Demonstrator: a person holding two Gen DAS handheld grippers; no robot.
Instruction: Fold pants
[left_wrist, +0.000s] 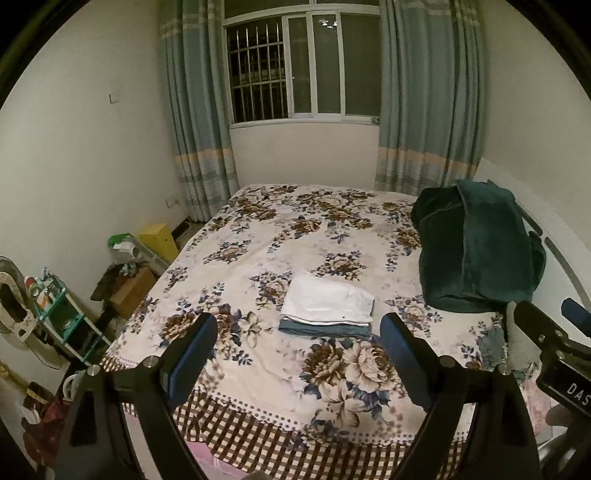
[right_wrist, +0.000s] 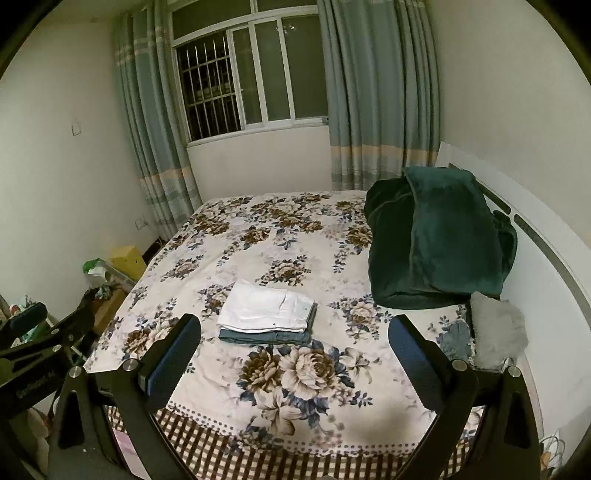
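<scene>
1. The folded white pants (left_wrist: 327, 301) are lying on a folded blue-grey garment (left_wrist: 325, 328) near the middle of the floral bed (left_wrist: 258, 229).
2. The left gripper (left_wrist: 299, 354) is hovering over the bed's foot, its fingers (left_wrist: 192, 354) spread wide and holding nothing; the stack is sitting beyond and between them, untouched.
3. The right gripper (right_wrist: 295, 358) is likewise gaping empty, with the pants (right_wrist: 266, 308) lying ahead, nearer its left finger.
4. A dark green blanket (right_wrist: 439, 236) is heaped at the bed's right side.

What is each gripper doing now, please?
Left gripper: open, holding nothing.
Right gripper: open, holding nothing.
</scene>
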